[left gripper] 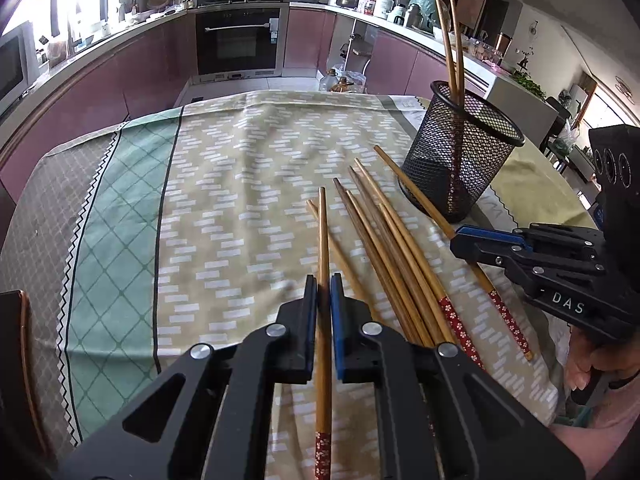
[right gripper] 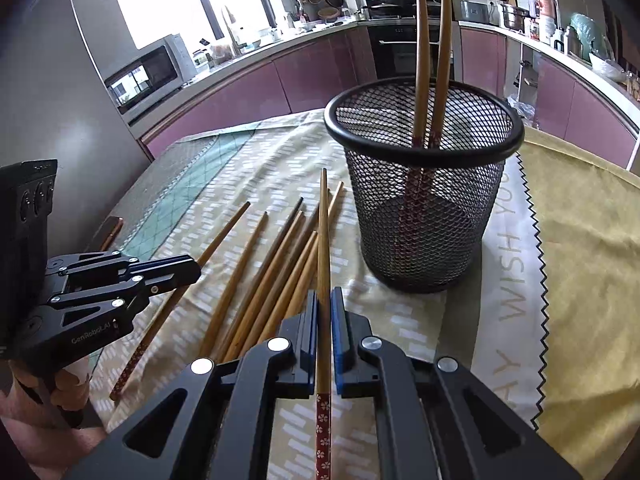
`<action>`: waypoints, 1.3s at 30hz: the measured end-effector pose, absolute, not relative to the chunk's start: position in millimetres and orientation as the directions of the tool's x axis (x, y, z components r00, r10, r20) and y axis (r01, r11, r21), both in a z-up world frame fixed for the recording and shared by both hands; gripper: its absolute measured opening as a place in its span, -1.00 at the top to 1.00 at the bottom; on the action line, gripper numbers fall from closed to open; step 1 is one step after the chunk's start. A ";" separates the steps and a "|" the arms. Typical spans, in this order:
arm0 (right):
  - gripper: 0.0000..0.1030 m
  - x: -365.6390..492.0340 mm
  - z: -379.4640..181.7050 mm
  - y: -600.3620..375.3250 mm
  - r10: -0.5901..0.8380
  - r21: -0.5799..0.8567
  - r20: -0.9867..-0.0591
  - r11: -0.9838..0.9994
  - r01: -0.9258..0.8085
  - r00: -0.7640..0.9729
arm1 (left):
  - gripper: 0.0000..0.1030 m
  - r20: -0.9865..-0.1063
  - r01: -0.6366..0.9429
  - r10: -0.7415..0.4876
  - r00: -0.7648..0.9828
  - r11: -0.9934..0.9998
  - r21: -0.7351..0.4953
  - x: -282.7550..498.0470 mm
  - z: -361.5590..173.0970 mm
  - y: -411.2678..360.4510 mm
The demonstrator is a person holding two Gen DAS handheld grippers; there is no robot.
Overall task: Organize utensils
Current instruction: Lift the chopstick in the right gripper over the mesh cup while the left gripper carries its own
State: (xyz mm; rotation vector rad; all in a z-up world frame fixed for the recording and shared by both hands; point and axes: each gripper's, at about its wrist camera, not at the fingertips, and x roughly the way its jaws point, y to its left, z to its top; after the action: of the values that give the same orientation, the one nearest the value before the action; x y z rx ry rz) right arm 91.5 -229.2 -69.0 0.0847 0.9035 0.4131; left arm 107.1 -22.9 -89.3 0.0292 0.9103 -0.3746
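Note:
Several wooden chopsticks [left gripper: 394,248] with red flowered ends lie fanned on the tablecloth. A black mesh cup [left gripper: 460,152] stands to their right with two chopsticks upright in it. My left gripper [left gripper: 324,286] is shut on one chopstick [left gripper: 323,320], low over the cloth. My right gripper [right gripper: 325,300] is shut on another chopstick [right gripper: 323,272], just in front of the mesh cup [right gripper: 424,192]. The loose pile [right gripper: 264,276] lies to its left. Each gripper shows in the other's view: the right gripper [left gripper: 460,242], the left gripper [right gripper: 196,270].
The patterned tablecloth [left gripper: 224,208] covers the table; a yellow cloth [right gripper: 584,264] lies on the right. Kitchen counters, an oven [left gripper: 240,40] and a microwave [right gripper: 148,72] stand behind. A dark object [left gripper: 16,344] sits at the table's left edge.

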 end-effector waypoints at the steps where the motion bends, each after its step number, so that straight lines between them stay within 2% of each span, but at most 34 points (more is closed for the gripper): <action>1: 0.89 90.1 -66.9 -229.5 0.392 0.248 -0.739 0.914 -0.320 0.548 | 0.86 -0.770 0.335 -0.314 0.555 0.932 -0.138 105.7 -86.4 -22.8; 10: 0.89 72.4 -35.3 -247.4 0.457 0.293 -0.660 0.887 -0.356 0.596 | 0.86 -0.718 0.396 -0.413 0.561 0.895 -0.205 95.3 -54.7 -22.3; 21: 0.89 62.1 5.4 -273.4 0.486 0.320 -0.547 0.874 -0.366 0.682 | 0.86 -0.587 0.503 -0.558 0.587 0.819 -0.277 79.1 8.3 -17.9; 39: 0.89 78.2 79.7 -300.0 0.455 0.241 -0.417 0.890 -0.387 0.787 | 0.86 -0.396 0.553 -0.628 0.670 0.778 -0.298 115.6 91.1 -42.2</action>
State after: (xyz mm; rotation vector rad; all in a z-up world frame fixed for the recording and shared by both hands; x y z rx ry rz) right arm 78.2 -300.0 79.7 0.1455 0.4860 0.4553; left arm 115.6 -42.2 91.1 -0.1576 0.5046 -0.6691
